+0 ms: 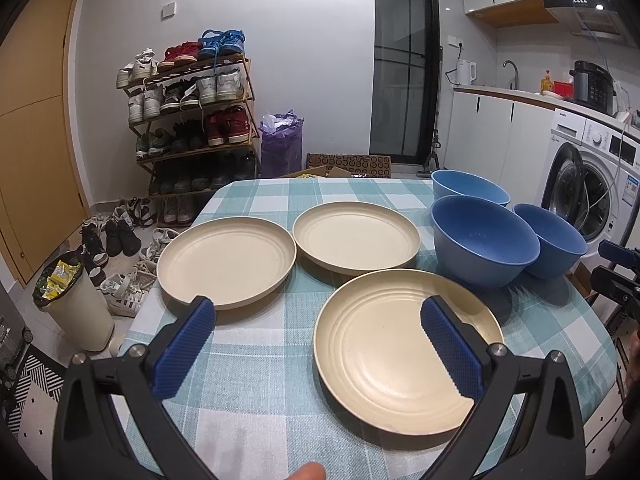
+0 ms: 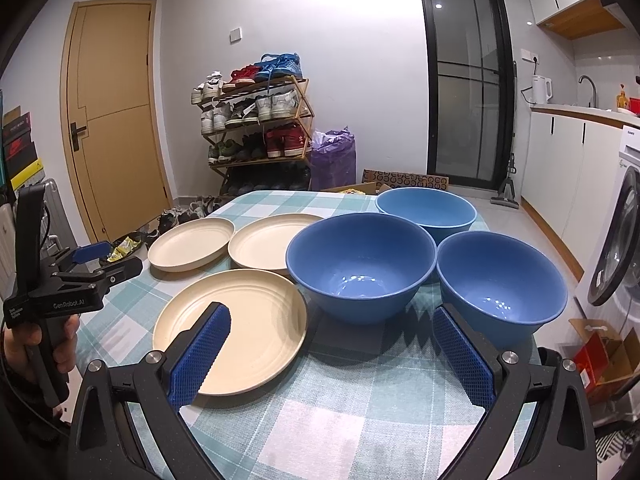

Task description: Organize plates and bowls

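Three cream plates lie apart on the checked tablecloth: a near plate (image 1: 400,356) (image 2: 236,332), a far-left plate (image 1: 226,260) (image 2: 192,243) and a far-middle plate (image 1: 356,236) (image 2: 268,246). Three blue bowls stand upright to their right: a dark middle bowl (image 1: 484,236) (image 2: 360,264), a back bowl (image 1: 468,186) (image 2: 426,206) and a right bowl (image 1: 550,238) (image 2: 500,288). My left gripper (image 1: 318,312) is open, its right finger over the near plate's rim. My right gripper (image 2: 330,320) is open, in front of the middle bowl, holding nothing.
The table (image 1: 256,360) has a rounded far edge. A shoe rack (image 1: 192,120), loose shoes and a bin (image 1: 76,304) stand on the floor to the left. A washing machine (image 1: 592,184) stands to the right. A hand (image 2: 24,344) holds the left gripper's handle.
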Demonstrator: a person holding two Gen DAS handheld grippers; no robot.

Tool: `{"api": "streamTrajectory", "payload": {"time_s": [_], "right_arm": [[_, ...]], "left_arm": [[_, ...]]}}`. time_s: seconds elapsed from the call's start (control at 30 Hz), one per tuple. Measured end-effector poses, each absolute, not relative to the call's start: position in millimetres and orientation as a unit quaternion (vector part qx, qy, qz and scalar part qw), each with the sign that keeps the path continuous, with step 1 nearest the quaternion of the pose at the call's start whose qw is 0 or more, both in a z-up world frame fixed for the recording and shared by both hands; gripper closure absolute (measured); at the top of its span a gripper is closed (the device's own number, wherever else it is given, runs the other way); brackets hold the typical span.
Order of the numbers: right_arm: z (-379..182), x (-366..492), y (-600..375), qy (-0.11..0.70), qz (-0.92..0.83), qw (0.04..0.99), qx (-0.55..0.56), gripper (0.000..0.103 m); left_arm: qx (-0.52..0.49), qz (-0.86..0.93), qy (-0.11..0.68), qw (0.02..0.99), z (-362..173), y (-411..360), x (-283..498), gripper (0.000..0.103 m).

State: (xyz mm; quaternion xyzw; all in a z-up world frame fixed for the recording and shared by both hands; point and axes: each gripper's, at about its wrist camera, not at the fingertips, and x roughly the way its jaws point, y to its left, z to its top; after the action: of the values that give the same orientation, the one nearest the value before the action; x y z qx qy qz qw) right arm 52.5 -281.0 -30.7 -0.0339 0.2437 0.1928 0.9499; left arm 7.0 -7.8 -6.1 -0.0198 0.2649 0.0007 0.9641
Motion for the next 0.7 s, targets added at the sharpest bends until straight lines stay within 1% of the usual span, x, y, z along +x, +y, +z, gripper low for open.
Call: {"api": "streamTrajectory", "payload": {"time_s": [0.5,0.7], "right_arm": [[-31,63,-273,0.246,0.193,0.949,-0.035,0.0],[-23,74,-269,0.252,0.201,0.946,-0.036,0.0]], "left_arm": [[-0.018,0.013,0.272,0.962,-9,-1,15,0.0],[-0.018,0.026,0.26,0.965,-1,7,18,0.0]]}}
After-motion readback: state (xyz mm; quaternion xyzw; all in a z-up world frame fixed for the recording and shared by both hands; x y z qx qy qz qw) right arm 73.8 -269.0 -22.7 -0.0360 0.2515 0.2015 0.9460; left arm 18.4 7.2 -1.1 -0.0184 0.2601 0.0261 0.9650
